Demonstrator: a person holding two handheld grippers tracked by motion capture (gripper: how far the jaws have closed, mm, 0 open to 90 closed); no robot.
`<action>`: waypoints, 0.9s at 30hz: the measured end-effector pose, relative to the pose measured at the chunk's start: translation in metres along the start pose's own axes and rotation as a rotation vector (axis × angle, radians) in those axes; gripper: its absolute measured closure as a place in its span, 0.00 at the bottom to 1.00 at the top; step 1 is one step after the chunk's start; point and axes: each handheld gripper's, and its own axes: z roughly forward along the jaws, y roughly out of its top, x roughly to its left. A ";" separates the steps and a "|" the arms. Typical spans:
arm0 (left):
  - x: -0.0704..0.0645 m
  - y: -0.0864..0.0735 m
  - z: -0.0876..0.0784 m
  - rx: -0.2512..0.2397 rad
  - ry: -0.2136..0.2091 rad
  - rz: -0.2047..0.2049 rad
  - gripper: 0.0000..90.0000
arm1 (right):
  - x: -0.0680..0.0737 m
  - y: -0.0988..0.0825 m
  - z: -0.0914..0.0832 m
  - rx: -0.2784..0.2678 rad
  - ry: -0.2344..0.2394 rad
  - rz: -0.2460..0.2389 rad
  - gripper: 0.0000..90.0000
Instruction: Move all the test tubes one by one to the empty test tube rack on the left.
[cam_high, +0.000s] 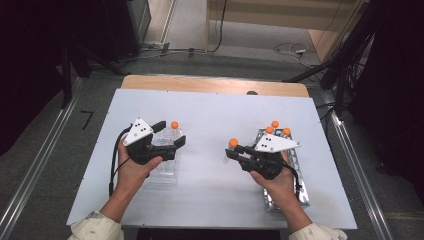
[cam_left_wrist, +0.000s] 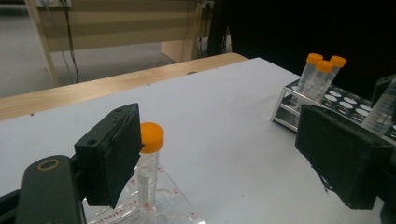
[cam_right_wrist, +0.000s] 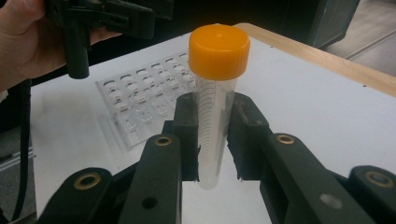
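My right gripper (cam_right_wrist: 212, 140) is shut on a clear tube (cam_right_wrist: 208, 126) with an orange cap (cam_right_wrist: 218, 44), held upright above the white table. In the high view this gripper (cam_high: 236, 150) hovers left of a metal rack (cam_high: 295, 172) holding three orange-capped tubes (cam_high: 275, 125). My left gripper (cam_high: 171, 134) stands open over a clear plastic rack (cam_high: 165, 172). One orange-capped tube (cam_left_wrist: 150, 158) stands in that rack, beside the left jaw and apart from the pads. Between the wide jaws of the left gripper (cam_left_wrist: 229, 158) there is nothing gripped.
The white table top (cam_high: 210, 115) has a wooden strip (cam_high: 215, 85) along its far edge. The metal rack (cam_left_wrist: 299, 105) sits near the right edge. The clear rack (cam_right_wrist: 140, 102) has several free holes. Cables and dark stands lie on the floor beyond.
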 end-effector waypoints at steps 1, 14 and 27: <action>-0.002 0.000 0.001 0.001 -0.006 0.005 0.17 | 0.001 0.001 0.002 0.002 0.003 -0.004 0.80; -0.029 0.002 0.006 -0.009 -0.102 0.018 0.17 | 0.012 0.004 0.029 0.049 0.028 -0.034 0.80; -0.044 0.001 0.010 0.006 -0.153 0.042 0.20 | 0.020 0.004 0.046 0.078 0.028 -0.047 0.80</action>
